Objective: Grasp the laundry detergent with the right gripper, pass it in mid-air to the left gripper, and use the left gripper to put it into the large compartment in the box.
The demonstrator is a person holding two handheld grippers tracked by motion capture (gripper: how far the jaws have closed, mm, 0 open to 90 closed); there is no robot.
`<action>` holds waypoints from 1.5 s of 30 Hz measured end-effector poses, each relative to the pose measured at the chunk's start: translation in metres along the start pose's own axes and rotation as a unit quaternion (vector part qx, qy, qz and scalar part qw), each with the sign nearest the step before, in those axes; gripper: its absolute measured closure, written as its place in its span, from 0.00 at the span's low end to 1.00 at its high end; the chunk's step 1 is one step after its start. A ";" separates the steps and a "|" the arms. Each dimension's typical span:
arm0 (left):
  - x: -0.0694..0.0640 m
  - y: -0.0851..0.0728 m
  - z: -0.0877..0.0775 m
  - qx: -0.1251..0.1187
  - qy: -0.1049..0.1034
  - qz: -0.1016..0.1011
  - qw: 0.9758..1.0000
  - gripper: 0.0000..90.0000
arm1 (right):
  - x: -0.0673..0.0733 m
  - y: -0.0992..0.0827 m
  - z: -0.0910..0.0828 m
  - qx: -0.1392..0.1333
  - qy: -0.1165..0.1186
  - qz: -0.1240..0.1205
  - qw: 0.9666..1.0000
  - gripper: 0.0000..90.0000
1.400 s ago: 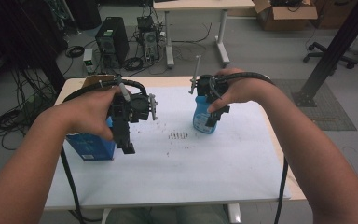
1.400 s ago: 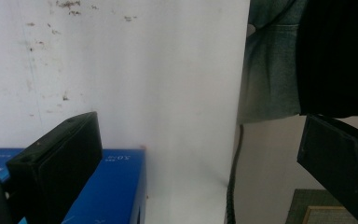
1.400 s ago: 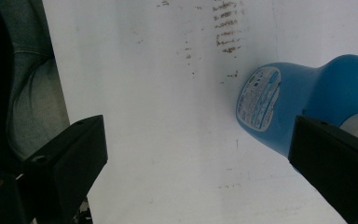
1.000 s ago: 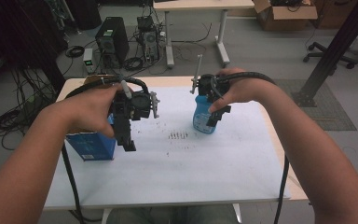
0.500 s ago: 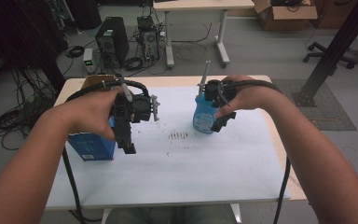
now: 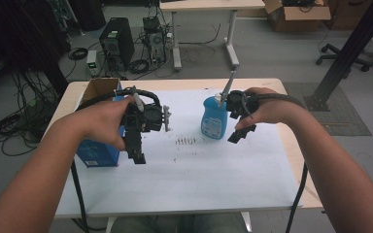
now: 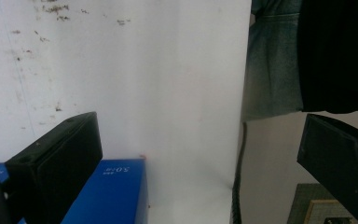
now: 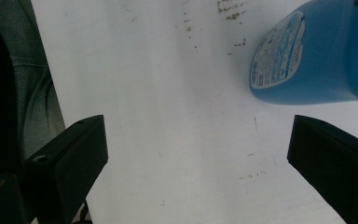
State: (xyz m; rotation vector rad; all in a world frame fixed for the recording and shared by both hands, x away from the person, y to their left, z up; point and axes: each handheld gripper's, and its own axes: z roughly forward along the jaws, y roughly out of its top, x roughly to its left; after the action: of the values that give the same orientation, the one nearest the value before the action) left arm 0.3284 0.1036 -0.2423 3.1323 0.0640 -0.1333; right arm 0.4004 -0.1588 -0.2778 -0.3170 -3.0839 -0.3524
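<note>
**A:** Start at the near edge. What did the high view give you?

**B:** Two forearms came up from the bottom. The left gripper [image 6: 137, 154] hung over the white table [image 6: 199, 189], just beside the blue box [image 6: 94, 154] at the table's left side. The right gripper [image 6: 237, 136] hovered beside the blue bottle [image 6: 214, 119], which stood upright further back, right of centre.

**A:** Could you read the jaws from up there?

**B:** Not clearly. The gripper views settled it. In the left gripper view the two black jaws stood wide apart with nothing between them, and the blue box [image 7: 112, 191] sat low by one jaw, apart from it as far as I could tell.

**A:** And the right?

**B:** The right gripper view showed its jaws spread just as wide, bare tabletop between them. The blue bottle [image 8: 307, 56] lay outside the gap, untouched, and its label could be seen but not read.

**A:** Anything only the high view caught?

**B:** Dark smudges [image 6: 187, 141] on the table between the grippers, the box's open cardboard top [image 6: 97, 90], and, beyond the table, computer towers [image 6: 114, 43] on the floor.
</note>
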 end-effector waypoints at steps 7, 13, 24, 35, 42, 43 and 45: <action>0.002 -0.001 0.010 -0.002 -0.006 -0.002 1.000 0.00 | -0.008 -0.016 0.009 -0.016 -0.001 0.020 1.000 0.06; 0.003 -0.003 0.016 -0.002 -0.009 -0.004 1.000 0.00 | -0.017 -0.028 0.013 -0.031 -0.002 0.037 0.999 0.06; 0.000 -0.004 0.022 0.002 -0.007 -0.001 1.000 0.00 | -0.032 -0.045 0.023 -0.052 -0.008 0.068 0.996 0.06; 0.000 -0.006 0.033 0.003 -0.014 -0.001 1.000 0.00 | -0.047 -0.055 0.036 -0.097 -0.014 0.089 0.991 0.06; -0.001 -0.010 0.035 0.002 -0.016 -0.005 1.000 0.00 | -0.053 -0.055 0.045 -0.123 -0.015 0.096 0.988 0.06; -0.001 -0.010 0.035 0.004 -0.016 -0.004 1.000 0.00 | -0.055 -0.055 0.049 -0.133 -0.013 0.099 0.986 0.06; -0.002 -0.010 0.036 0.006 -0.017 -0.004 1.000 0.00 | -0.057 -0.055 0.052 -0.141 -0.014 0.104 0.984 0.06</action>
State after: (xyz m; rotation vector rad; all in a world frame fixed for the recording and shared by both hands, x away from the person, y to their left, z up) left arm 0.3229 0.1137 -0.2777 3.1401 0.0773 -0.1868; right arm 0.4453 -0.2110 -0.3433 -0.6485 -2.9863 -0.7815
